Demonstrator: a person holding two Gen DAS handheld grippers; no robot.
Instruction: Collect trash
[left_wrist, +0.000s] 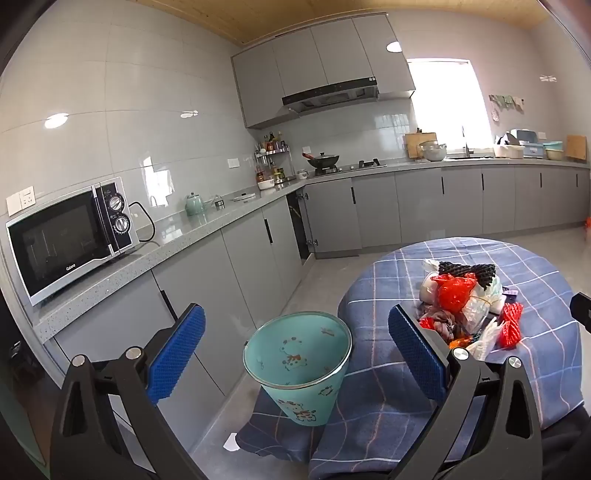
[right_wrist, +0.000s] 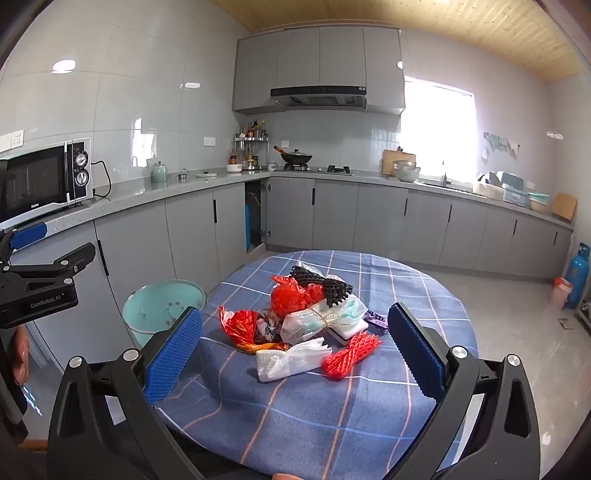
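Note:
A pile of trash (right_wrist: 306, 317) lies on the round table with a blue checked cloth (right_wrist: 295, 406): red plastic bags, black foam net, a white bundle, white tissue (right_wrist: 288, 360) and red net (right_wrist: 351, 354). The pile also shows in the left wrist view (left_wrist: 465, 306). A teal bin (left_wrist: 299, 365) with cartoon prints stands on the floor left of the table, also in the right wrist view (right_wrist: 162, 306). My left gripper (left_wrist: 295, 350) is open and empty above the bin. My right gripper (right_wrist: 295, 354) is open and empty, just short of the pile.
Grey kitchen cabinets and counter (right_wrist: 147, 192) run along the left and back walls, with a microwave (left_wrist: 70, 236) on the left. A blue gas cylinder (right_wrist: 578, 275) stands at the far right. A white scrap (left_wrist: 231, 441) lies on the floor by the cloth.

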